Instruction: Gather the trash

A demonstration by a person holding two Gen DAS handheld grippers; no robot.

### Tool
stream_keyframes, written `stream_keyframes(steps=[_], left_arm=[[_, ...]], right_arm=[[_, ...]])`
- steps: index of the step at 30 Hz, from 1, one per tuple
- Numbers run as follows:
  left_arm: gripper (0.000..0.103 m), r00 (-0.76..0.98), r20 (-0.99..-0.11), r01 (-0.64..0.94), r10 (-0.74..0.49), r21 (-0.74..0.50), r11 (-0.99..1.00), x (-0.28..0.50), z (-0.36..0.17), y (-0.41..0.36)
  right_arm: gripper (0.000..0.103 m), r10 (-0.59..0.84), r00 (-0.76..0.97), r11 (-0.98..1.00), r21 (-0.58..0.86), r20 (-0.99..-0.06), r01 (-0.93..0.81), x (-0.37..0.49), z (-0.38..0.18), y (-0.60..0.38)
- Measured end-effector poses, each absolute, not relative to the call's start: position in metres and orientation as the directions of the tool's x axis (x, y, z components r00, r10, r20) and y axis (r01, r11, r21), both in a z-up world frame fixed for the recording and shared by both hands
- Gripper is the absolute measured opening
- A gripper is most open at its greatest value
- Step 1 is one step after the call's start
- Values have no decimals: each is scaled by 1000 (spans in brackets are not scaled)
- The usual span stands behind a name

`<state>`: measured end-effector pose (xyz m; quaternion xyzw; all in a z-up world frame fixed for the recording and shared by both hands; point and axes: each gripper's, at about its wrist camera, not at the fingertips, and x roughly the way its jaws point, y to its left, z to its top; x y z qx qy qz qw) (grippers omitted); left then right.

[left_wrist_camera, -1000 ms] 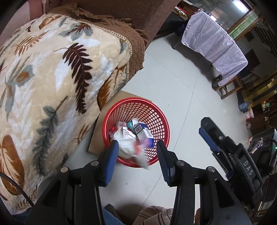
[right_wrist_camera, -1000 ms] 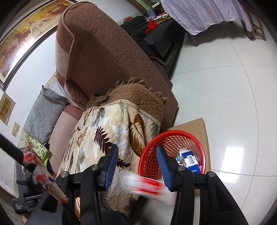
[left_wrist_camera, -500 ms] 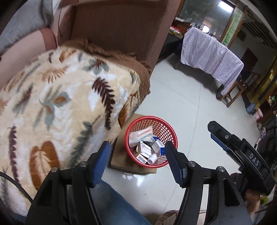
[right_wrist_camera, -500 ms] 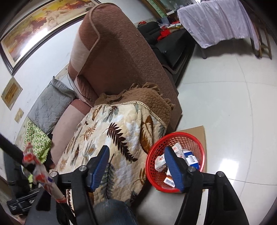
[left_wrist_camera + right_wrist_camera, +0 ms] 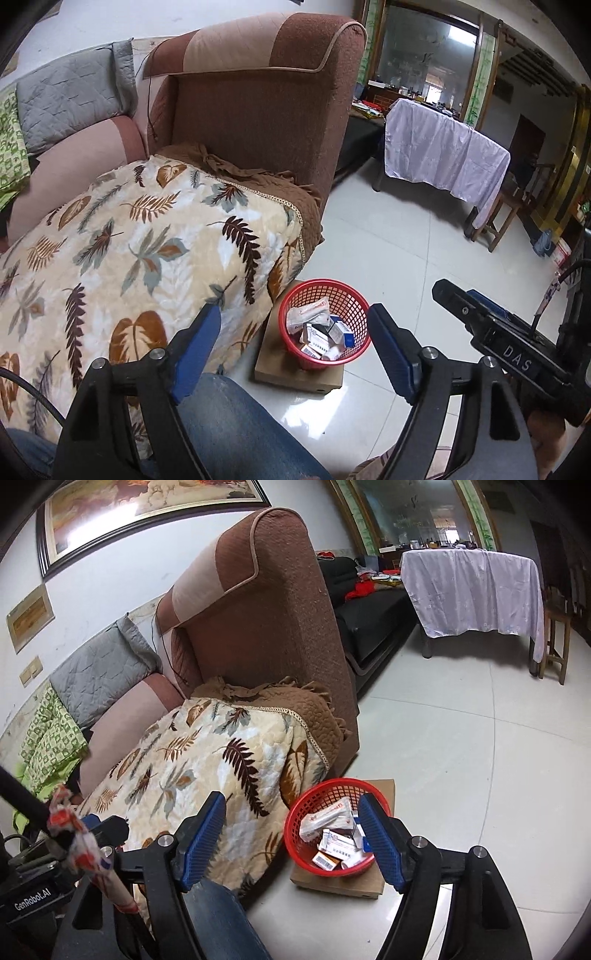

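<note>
Both claws gape wide with nothing between the pads — left gripper [image 5: 295,345] and right gripper [image 5: 291,836] each hold blue fingers far apart, touching nothing, raised well above the floor. Right gripper also shows at the right edge of the left wrist view, black body marked DAS; left gripper body sits at lower left of the right wrist view, with a red-and-white wrapped stick crossing in front of it.

Between the fingers in both views, well below: red mesh basket [image 5: 324,325] [image 5: 334,829], upright, standing on a flat piece of cardboard [image 5: 295,373] [image 5: 338,884] on the pale tiled floor [image 5: 406,236]. Trash [image 5: 319,332] [image 5: 334,830] lies inside it — a white wrapper with red print on top, small white and blue boxes, one with a barcode label, piled loosely below the rim.

Basket is just beside the front corner of a sofa covered by a leaf-print blanket [image 5: 147,251] over a brown quilt; brown armrest [image 5: 266,122] rises behind. Person's knee in blue jeans [image 5: 236,424] is at the bottom, near the cardboard. Table under a pale purple cloth [image 5: 443,158] stands well apart across the floor.
</note>
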<state>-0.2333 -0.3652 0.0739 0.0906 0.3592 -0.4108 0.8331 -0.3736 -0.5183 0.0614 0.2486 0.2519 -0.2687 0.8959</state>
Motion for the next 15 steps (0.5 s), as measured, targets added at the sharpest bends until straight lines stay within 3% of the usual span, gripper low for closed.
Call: stream_keyframes(steps=[15], left_arm=[[80, 412, -669, 752, -619, -135, 645, -246, 81, -359]], right_arm=[[78, -379, 715, 731, 284, -587, 621, -381, 65, -505]])
